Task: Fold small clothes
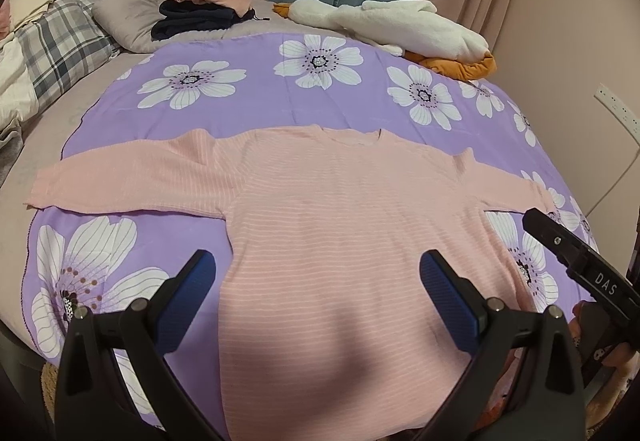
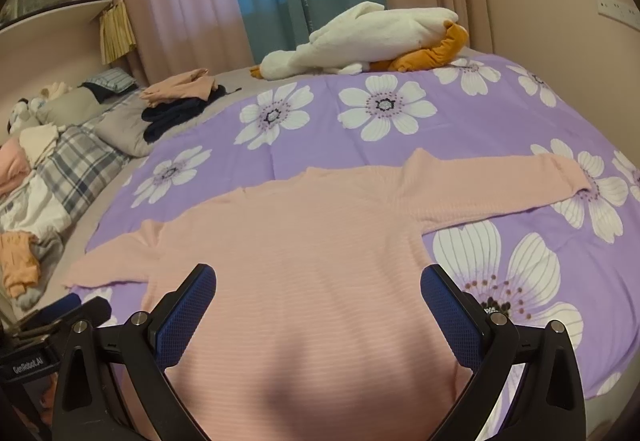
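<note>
The pink top (image 1: 344, 209) lies flat on the bed's flowered sheet (image 1: 320, 97); both the left hand-held gripper (image 1: 318, 277) and the right hand-held gripper (image 2: 318, 289) hover wide, empty. One risk — pinching the sheet too.

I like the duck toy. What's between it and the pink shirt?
Only bare purple flowered sheet, seen in the right wrist view, between plush duck and pink shirt.

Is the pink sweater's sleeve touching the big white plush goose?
Apart. The right wrist view shows a wide stretch of purple flowered sheet between the pink sweater sleeve and the white plush goose near the curtains.
</note>
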`<move>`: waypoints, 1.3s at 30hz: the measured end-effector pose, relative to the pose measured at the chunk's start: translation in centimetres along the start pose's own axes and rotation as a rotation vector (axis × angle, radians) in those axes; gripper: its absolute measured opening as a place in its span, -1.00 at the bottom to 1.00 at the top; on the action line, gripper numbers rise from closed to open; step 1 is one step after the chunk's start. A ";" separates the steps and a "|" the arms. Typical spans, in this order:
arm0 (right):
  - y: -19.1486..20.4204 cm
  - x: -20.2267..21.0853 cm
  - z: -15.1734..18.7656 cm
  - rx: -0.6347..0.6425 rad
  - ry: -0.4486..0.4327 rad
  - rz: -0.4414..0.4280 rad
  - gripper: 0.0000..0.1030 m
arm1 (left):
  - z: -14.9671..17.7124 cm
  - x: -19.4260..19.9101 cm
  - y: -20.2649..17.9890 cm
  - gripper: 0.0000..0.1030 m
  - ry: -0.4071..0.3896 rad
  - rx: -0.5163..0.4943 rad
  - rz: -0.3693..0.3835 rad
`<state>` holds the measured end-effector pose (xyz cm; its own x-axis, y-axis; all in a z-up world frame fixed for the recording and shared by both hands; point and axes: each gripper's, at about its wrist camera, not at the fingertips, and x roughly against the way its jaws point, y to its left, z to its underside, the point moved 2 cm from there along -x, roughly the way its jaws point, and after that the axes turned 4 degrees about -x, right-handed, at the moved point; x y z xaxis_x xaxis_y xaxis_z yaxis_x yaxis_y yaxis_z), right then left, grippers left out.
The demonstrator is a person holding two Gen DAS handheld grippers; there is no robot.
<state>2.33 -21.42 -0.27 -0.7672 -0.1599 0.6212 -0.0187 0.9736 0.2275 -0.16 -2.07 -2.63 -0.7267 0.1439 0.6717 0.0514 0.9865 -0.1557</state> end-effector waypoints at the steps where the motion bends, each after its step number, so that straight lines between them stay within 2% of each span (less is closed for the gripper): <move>1: 0.0 0.0 0.0 -0.001 -0.002 0.000 0.99 | 0.0 0.0 -0.1 0.97 0.001 -0.003 -0.003; 32: -0.7 0.3 0.0 -0.011 -0.008 -0.006 0.95 | 0.2 -0.5 -0.6 0.97 0.022 -0.014 0.036; 39: -2.8 -0.4 -0.1 -0.106 0.026 -0.011 0.85 | 0.1 -1.9 -0.5 0.97 0.057 -0.002 0.051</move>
<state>2.73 -24.14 -1.10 -0.7504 -0.1764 0.6370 0.0417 0.9492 0.3119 1.15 -2.82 -3.91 -0.6828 0.1986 0.7031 0.0889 0.9778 -0.1899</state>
